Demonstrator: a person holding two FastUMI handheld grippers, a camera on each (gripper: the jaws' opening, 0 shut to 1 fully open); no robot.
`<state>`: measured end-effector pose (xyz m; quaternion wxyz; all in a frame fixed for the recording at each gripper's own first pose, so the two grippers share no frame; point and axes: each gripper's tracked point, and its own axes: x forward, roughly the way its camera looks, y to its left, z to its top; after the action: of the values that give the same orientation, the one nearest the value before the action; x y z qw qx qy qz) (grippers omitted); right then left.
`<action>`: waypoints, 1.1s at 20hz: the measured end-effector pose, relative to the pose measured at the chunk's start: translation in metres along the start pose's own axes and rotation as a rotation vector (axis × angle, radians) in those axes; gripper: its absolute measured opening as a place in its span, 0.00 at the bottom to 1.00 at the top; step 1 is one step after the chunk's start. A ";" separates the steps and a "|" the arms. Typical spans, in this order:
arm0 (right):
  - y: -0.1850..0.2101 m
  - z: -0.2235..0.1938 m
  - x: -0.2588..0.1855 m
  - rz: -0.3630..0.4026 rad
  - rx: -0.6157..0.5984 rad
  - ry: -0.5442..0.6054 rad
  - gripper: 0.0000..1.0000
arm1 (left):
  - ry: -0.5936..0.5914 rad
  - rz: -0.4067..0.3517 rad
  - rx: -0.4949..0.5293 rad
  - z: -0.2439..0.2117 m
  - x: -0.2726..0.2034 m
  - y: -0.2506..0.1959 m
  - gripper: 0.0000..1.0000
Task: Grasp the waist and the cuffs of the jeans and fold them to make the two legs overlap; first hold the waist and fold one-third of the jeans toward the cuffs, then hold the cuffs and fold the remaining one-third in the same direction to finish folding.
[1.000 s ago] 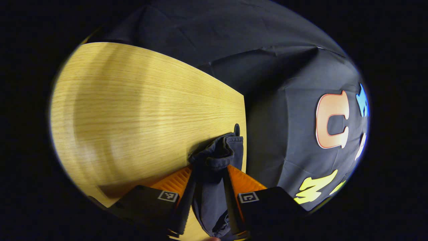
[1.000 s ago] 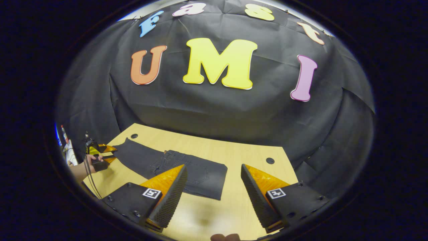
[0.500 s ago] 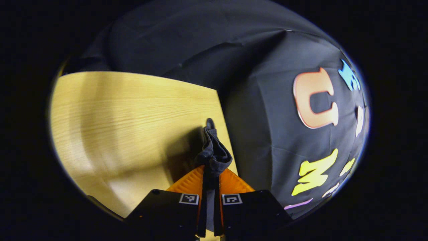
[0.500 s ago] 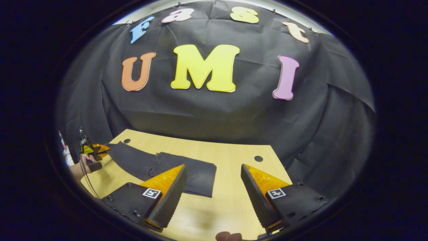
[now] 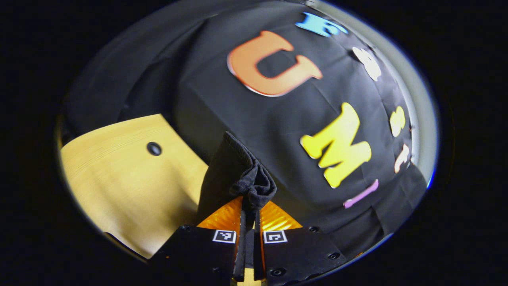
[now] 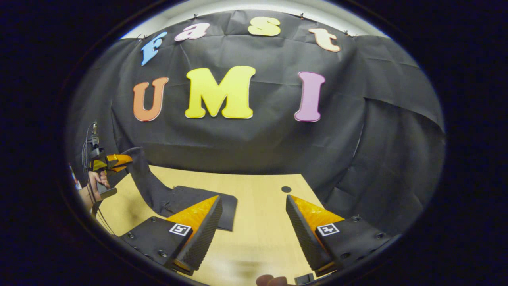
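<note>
Jeans (image 6: pixel 186 198): folded bulk flat on the table (image 6: pixel 258 222), long axis running left-right, cuff end (image 5: pixel 242 174) lifted clear of the wood. Left gripper (image 6: pixel 115 161) clamped on the cuffs, holding that end high at far left. Right gripper (image 6: pixel 254 234) wide apart, empty, hovering just right of the folded edge. Judgement: the cuffs must travel rightward over the bulk; the left gripper is the one placed to do it.

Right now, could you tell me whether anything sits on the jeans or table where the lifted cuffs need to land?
Nothing visible does. The left gripper holds the cuffs up, and the folded jeans on the table lie bare. The open right gripper hovers beside them, not over them.
</note>
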<state>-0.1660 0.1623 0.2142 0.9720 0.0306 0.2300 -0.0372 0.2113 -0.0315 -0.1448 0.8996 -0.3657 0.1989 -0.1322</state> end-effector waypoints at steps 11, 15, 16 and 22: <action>-0.118 -0.060 -0.021 -0.184 0.120 0.079 0.99 | 0.138 -0.019 0.529 -0.188 0.078 -0.090 0.12; -0.135 -0.077 -0.018 -0.199 0.127 0.121 0.99 | 0.220 0.007 0.597 -0.249 0.085 -0.074 0.12; -0.137 -0.080 -0.016 -0.197 0.125 0.130 0.99 | 0.239 0.013 0.607 -0.261 0.087 -0.069 0.14; -0.142 -0.085 -0.005 -0.169 0.117 0.145 0.99 | 0.321 0.074 0.578 -0.312 0.091 -0.046 0.22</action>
<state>-0.2205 0.0277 0.1344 0.9428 0.0702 0.2989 -0.1300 0.1462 -0.2875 -0.3398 0.9275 -0.0623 0.3055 -0.2064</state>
